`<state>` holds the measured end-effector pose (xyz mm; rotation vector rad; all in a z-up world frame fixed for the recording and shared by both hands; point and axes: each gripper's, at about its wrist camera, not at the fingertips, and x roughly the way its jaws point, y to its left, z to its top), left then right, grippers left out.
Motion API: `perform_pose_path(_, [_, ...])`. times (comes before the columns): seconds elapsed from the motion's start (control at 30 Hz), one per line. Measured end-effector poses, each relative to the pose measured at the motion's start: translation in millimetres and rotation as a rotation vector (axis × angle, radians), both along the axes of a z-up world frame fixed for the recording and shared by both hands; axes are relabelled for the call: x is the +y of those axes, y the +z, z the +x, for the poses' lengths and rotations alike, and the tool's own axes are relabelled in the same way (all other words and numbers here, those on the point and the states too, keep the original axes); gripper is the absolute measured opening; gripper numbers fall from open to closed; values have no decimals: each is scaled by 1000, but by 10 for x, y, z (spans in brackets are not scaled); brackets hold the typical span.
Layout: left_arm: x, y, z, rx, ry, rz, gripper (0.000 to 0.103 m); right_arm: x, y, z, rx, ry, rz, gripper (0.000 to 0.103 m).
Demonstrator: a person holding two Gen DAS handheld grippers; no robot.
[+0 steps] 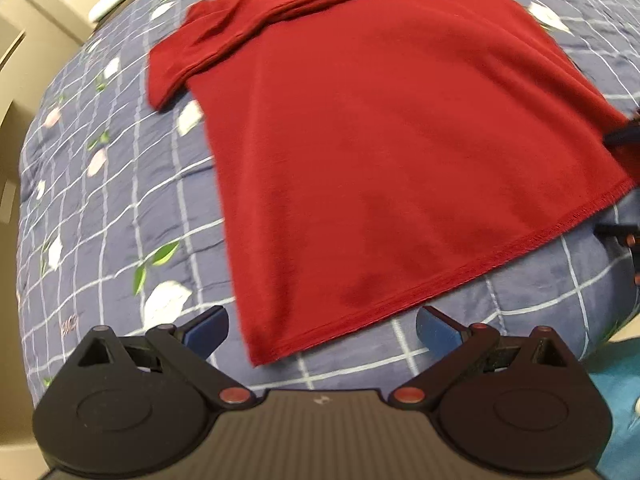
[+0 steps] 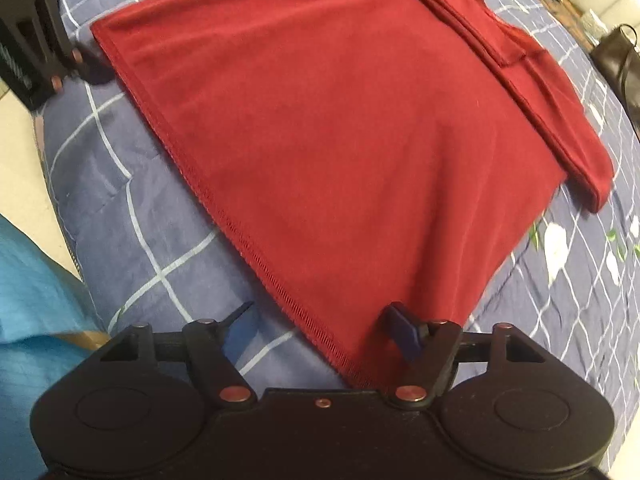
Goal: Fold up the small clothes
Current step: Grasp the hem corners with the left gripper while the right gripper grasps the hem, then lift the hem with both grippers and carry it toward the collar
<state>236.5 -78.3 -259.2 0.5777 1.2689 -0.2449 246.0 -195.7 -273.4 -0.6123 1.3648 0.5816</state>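
Note:
A red T-shirt (image 1: pixel 384 128) lies flat on a blue checked bedspread (image 1: pixel 120 208), sleeves folded in across its upper part. In the left wrist view, my left gripper (image 1: pixel 322 330) stands open just above the shirt's near-left hem corner, blue pads on either side of it. The right wrist view shows the same shirt (image 2: pixel 344 128) with its stitched hem running diagonally. My right gripper (image 2: pixel 324 332) is open over the hem's near-right corner, and the cloth reaches between its fingers. The right gripper's tip shows at the right edge of the left view.
The bedspread (image 2: pixel 132 216) has white flowers and green leaves. A dark handbag (image 2: pixel 618 64) sits past the bed at the far right. Light blue cloth (image 2: pixel 36 300) shows at the lower left. The left gripper's black body (image 2: pixel 36 40) is at the upper left.

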Motion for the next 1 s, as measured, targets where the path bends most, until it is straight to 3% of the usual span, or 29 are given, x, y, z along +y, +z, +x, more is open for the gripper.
perform_pose_path(0.17, [-108, -89, 39, 8, -40, -7, 102, -45, 36, 155, 14, 10, 53, 32])
perform_pose_path(0.27, [-131, -103, 82, 21, -38, -31, 102, -81, 79, 350, 77, -72, 97, 14])
perform_pose_path(0.47, [-111, -41, 137, 14, -32, -113, 102, -400, 211, 944, 295, -419, 297, 12])
perform_pose_path(0.6, [-214, -60, 106, 4, -80, -121, 102, -559, 297, 1250, 369, -627, 385, 11])
perform_pose_path(0.83, [-375, -157, 117, -47, -103, -51, 100, -603, 367, 1514, 387, -681, 424, 11])
perform_pose_path(0.93, [-355, -206, 146, -60, -98, 12, 76, -596, 364, 1510, 386, -670, 417, 11])
perform_pose_path(1.0, [-298, -232, 173, -62, -98, 51, 51, -594, 352, 1471, 384, -665, 414, 11])
